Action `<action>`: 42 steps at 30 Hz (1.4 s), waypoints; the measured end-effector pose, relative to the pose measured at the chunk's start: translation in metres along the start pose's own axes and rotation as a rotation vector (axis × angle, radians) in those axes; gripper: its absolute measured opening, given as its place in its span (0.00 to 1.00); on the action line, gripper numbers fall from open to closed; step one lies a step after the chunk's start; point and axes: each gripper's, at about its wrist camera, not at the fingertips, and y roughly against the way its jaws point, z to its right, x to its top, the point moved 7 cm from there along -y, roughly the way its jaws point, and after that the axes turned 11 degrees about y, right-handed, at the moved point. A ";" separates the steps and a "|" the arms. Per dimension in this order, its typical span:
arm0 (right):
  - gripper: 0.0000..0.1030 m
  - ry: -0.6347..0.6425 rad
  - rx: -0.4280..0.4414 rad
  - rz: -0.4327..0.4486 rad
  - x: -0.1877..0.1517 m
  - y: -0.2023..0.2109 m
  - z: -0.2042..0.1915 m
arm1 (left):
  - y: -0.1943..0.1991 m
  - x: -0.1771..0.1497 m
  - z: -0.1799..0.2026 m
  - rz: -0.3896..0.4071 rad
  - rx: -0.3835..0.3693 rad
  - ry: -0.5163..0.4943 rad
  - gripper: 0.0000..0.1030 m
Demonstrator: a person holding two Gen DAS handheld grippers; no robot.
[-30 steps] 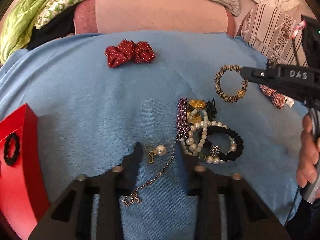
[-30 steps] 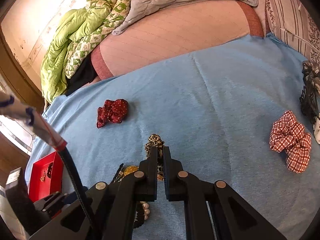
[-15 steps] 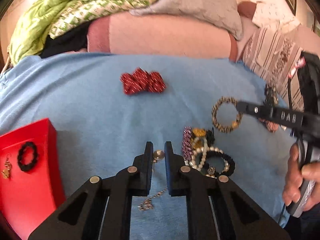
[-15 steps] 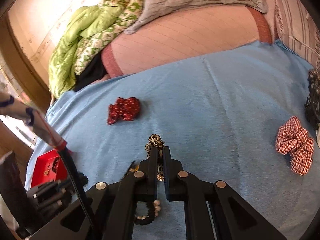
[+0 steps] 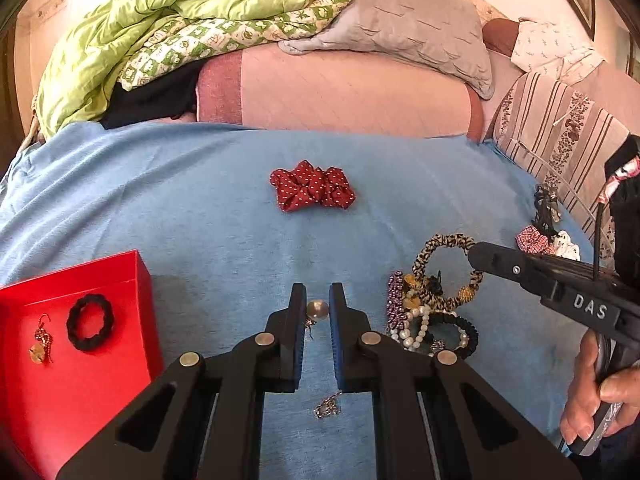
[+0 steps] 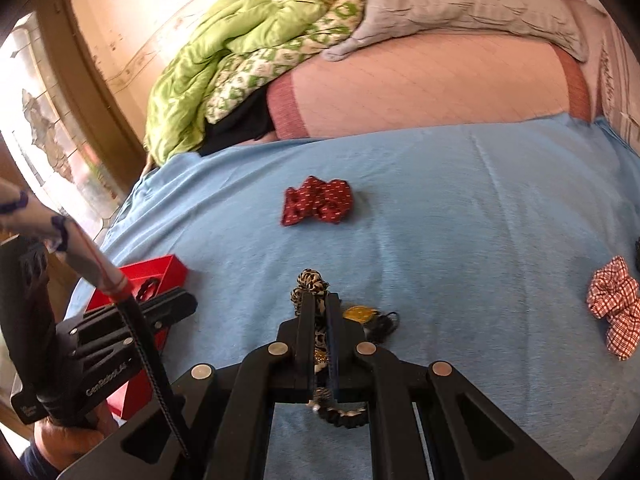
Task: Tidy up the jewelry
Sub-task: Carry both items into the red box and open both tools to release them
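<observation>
My left gripper (image 5: 317,300) is shut on a pearl earring (image 5: 317,309) and holds it above the blue sheet; its chain (image 5: 327,406) hangs down between the fingers. A red box (image 5: 76,344) at the left holds a black hair tie (image 5: 90,322) and a gold earring (image 5: 40,340). My right gripper (image 6: 319,300) is shut on a leopard-print hair band (image 6: 310,282), which also shows in the left wrist view (image 5: 444,272). Under it lies a pile of pearl, purple and black bracelets (image 5: 424,324).
A red dotted scrunchie (image 5: 314,190) lies on the blue sheet (image 5: 200,208) farther back. A red checked scrunchie (image 6: 614,306) lies at the right. Pillows and a green quilt (image 5: 160,32) are heaped behind. The red box also shows at the left (image 6: 160,270).
My left gripper closed on the pearl earring and lifted it off the sheet. The right gripper stayed shut on the leopard band and rose slightly.
</observation>
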 end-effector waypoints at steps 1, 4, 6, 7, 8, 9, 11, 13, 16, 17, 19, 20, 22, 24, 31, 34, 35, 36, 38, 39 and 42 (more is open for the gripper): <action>0.06 0.006 0.002 0.001 0.000 0.000 -0.002 | 0.001 0.000 -0.001 0.001 -0.001 0.003 0.11; 0.06 0.027 0.009 0.002 -0.001 -0.001 -0.009 | 0.006 0.002 -0.004 0.011 -0.001 0.011 0.11; 0.06 0.034 0.014 0.003 -0.003 0.000 -0.013 | 0.010 0.003 -0.007 0.017 -0.001 0.014 0.11; 0.06 0.037 0.018 0.004 -0.003 0.000 -0.016 | 0.012 0.003 -0.009 0.019 0.000 0.015 0.11; 0.06 0.040 0.021 0.004 -0.004 0.001 -0.018 | 0.014 0.003 -0.011 0.022 0.002 0.016 0.11; 0.06 0.042 0.028 0.005 -0.004 0.002 -0.022 | 0.016 0.003 -0.012 0.025 0.004 0.017 0.11; 0.06 0.031 0.055 0.008 -0.005 0.005 -0.028 | 0.020 0.003 -0.017 0.029 0.008 0.023 0.11; 0.06 0.033 0.072 0.019 -0.004 0.010 -0.038 | 0.026 0.003 -0.024 0.036 0.012 0.037 0.11; 0.06 0.052 0.075 0.032 -0.004 0.016 -0.052 | 0.033 0.004 -0.031 0.043 0.014 0.049 0.11; 0.06 0.054 0.078 0.034 -0.004 0.016 -0.057 | 0.036 0.004 -0.034 0.047 0.015 0.054 0.11; 0.06 0.059 0.092 0.031 -0.004 0.017 -0.068 | 0.042 0.004 -0.041 0.054 0.014 0.062 0.11; 0.06 0.058 0.100 0.028 -0.005 0.017 -0.072 | 0.046 0.004 -0.045 0.060 0.018 0.068 0.11; 0.06 0.058 0.115 0.026 -0.006 0.018 -0.083 | 0.052 0.004 -0.052 0.066 0.019 0.077 0.11; 0.06 0.069 0.121 0.023 -0.006 0.018 -0.096 | 0.057 0.005 -0.060 0.075 0.026 0.087 0.11; 0.06 0.070 0.169 0.020 -0.004 0.017 -0.134 | 0.079 0.006 -0.094 0.105 0.059 0.118 0.11; 0.06 0.072 0.198 0.008 -0.005 0.012 -0.154 | 0.084 0.005 -0.109 0.107 0.069 0.137 0.11; 0.06 0.077 0.203 0.004 -0.006 0.011 -0.161 | 0.087 0.005 -0.114 0.110 0.074 0.144 0.11; 0.06 0.087 0.209 -0.002 -0.006 0.009 -0.169 | 0.089 0.005 -0.119 0.114 0.081 0.149 0.11; 0.06 0.100 0.219 -0.009 -0.007 0.006 -0.181 | 0.093 0.004 -0.130 0.122 0.098 0.159 0.11; 0.06 0.107 0.225 -0.012 -0.007 0.003 -0.188 | 0.094 0.003 -0.135 0.122 0.103 0.164 0.11; 0.06 0.121 0.245 -0.028 -0.008 -0.003 -0.204 | 0.097 0.001 -0.153 0.118 0.113 0.194 0.11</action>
